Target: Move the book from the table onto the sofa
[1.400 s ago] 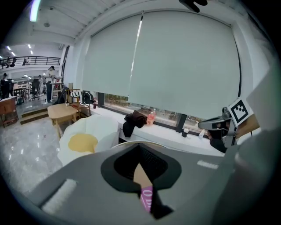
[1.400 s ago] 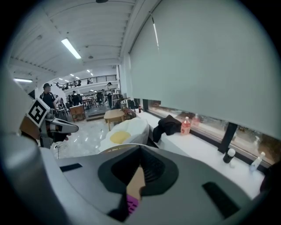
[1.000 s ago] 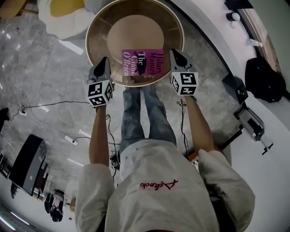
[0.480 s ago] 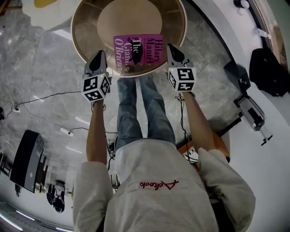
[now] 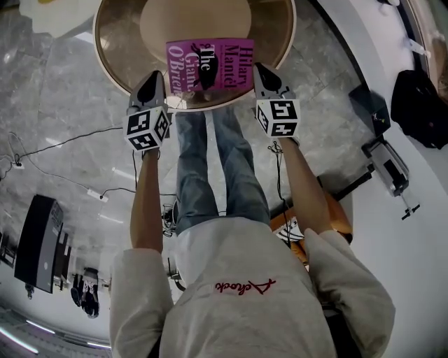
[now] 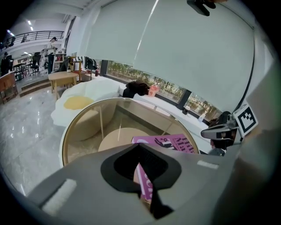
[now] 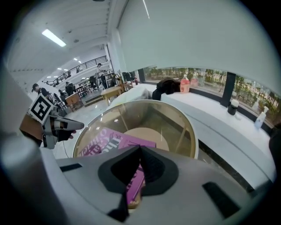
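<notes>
Plainly, the purple book [image 5: 210, 64] lay flat on the round glass table [image 5: 106, 66], at the edge nearest the person, cover up and showing big lettering. The person stood over it with arms stretched out and a gripper in each hand. The left gripper [image 5: 157, 77] sat at the book's left side and the right gripper [image 5: 260, 70] at its right side. Each tip was just beside a near corner of the cover, though I could not tell whether either tip touched it. Both grippers had their jaws pressed together with nothing between them. Seen along each pair of jaws, the book showed just past the closed tips. Both pointed slantwise down toward the table top. Under the glass a round tan lower shelf [image 5: 196, 17] showed through. Beyond the table sat a white, egg-like seat with a yellow middle [image 6: 81, 100], well apart from the book. A white ledge [image 7: 228, 127] ran along the windows, with a black bag [image 5: 418, 98] on it. Cables [image 5: 63, 143] trailed over the grey marbled floor [image 5: 63, 84].
</notes>
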Tool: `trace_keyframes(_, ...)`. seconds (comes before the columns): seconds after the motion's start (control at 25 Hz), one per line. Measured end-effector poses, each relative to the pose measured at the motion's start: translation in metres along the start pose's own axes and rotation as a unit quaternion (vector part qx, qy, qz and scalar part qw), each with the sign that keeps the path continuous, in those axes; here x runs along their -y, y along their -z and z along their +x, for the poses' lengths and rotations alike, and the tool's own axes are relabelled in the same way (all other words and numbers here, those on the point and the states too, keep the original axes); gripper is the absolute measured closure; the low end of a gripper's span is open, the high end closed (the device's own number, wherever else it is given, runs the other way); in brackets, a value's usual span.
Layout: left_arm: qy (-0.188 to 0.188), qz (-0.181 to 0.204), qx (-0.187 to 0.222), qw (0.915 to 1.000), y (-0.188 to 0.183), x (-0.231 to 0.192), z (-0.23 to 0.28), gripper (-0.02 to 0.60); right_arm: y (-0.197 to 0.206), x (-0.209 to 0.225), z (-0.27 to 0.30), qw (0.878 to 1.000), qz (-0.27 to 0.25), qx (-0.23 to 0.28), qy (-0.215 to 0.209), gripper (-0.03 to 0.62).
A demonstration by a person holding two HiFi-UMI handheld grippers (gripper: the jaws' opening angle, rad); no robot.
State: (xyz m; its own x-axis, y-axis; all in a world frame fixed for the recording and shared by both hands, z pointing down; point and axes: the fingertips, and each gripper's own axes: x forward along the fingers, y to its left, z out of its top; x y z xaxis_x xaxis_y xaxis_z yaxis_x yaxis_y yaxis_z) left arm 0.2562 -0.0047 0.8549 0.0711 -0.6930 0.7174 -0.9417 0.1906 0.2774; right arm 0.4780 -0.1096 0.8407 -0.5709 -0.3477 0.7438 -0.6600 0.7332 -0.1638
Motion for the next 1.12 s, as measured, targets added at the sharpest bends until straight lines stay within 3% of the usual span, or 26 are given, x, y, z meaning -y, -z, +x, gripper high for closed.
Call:
trace_keyframes(0.32,0.027,-0.016,-0.035,0.9989,0.025,0.004,0.018,0.555,0.028,-0.001,0.019,0.999,0.031,-0.025,-0.024,0.570)
trace_keyframes(0.36,0.031,-0.015,-0.040,0.9986,0.028,0.004,0.021,0.528,0.030,-0.001,0.022,0.998,0.039,-0.027,-0.028,0.508)
trace_keyframes(0.44,0.040,-0.012,-0.052,0.9978,0.034,0.007,0.027,0.451,0.034,-0.001,0.028,0.997,0.055,-0.031,-0.039,0.452)
trace_keyframes(0.64,0.062,-0.017,-0.078,0.9949,0.047,0.014,0.041,0.356,0.043,0.001,0.043,0.995,0.080,-0.038,-0.052,0.372)
trace_keyframes(0.88,0.076,-0.030,-0.094,0.9922,0.058,0.017,0.050,0.305,0.049,0.000,0.055,0.991,0.109,-0.036,-0.065,0.342)
trace_keyframes(1.12,0.093,-0.036,-0.101,0.9899,0.059,0.022,0.058,0.295,0.049,-0.001,0.062,0.989,0.129,-0.032,-0.072,0.339)
